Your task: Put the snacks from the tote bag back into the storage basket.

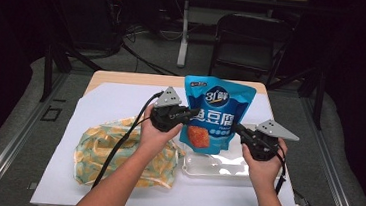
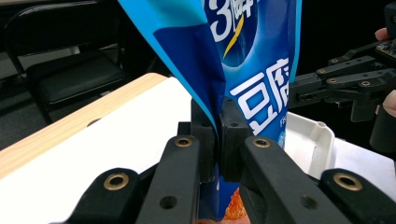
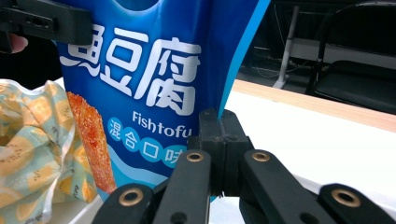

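A blue fish tofu snack bag [image 1: 216,111] is held upright above the table between both grippers. My left gripper [image 1: 190,114] is shut on the bag's left edge; in the left gripper view its jaws pinch the blue film [image 2: 219,140]. My right gripper [image 1: 238,130] is shut on the bag's right edge, and the right gripper view shows the jaws closed on the bag [image 3: 140,79] at its side seam. Under the bag lies a white plastic tray [image 1: 215,167], which also appears past the bag in the left gripper view [image 2: 310,140].
A yellow and green patterned cloth bag [image 1: 121,153] lies crumpled at the left on the white table cover [image 1: 64,173]. A dark chair [image 1: 252,39] and a table leg stand beyond the far wooden edge [image 1: 133,77].
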### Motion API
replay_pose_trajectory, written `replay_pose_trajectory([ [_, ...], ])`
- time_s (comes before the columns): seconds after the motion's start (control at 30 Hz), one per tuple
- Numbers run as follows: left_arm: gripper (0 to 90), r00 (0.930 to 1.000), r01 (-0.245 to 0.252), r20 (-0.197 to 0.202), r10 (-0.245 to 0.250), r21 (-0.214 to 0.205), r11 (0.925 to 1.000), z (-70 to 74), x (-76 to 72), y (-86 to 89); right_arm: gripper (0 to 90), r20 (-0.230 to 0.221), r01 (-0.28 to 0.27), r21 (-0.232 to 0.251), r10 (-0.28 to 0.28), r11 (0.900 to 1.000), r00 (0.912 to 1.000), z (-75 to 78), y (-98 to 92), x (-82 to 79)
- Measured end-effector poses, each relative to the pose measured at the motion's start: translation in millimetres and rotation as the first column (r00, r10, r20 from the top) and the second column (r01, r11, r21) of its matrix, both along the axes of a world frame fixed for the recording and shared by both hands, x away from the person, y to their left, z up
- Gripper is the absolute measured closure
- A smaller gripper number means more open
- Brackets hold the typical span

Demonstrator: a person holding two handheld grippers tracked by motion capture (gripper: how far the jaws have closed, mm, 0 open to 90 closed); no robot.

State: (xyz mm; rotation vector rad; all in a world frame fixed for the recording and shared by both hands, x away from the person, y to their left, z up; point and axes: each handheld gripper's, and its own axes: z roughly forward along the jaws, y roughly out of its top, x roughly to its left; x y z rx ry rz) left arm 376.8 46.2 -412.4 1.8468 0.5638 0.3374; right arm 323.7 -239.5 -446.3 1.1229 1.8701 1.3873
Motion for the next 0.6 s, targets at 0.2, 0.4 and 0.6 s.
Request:
replay_pose_trajectory([
  [0.2, 87.2, 1.0, 0.0, -0.004, 0.0, 0.014, 0.9999, -6.3, 1.6, -7.0, 90.0, -0.015, 0.014, -0.001, -0.014, 0.9999, 0.9998, -5.1, -4.8, 1.2],
  [0.4, 87.0, 1.0, 0.003, -0.009, -0.003, 0.016, 0.9999, -11.2, 4.3, -11.2, 90.0, -0.026, 0.027, -0.006, -0.027, 0.9996, 0.9993, -9.5, -8.3, 2.4],
  [0.6, 86.8, 0.9999, 0.004, -0.013, -0.004, 0.033, 0.9994, -16.1, 6.2, -14.6, 90.0, -0.035, 0.035, -0.004, -0.036, 0.9994, 0.9988, -13.2, -10.5, 3.8],
])
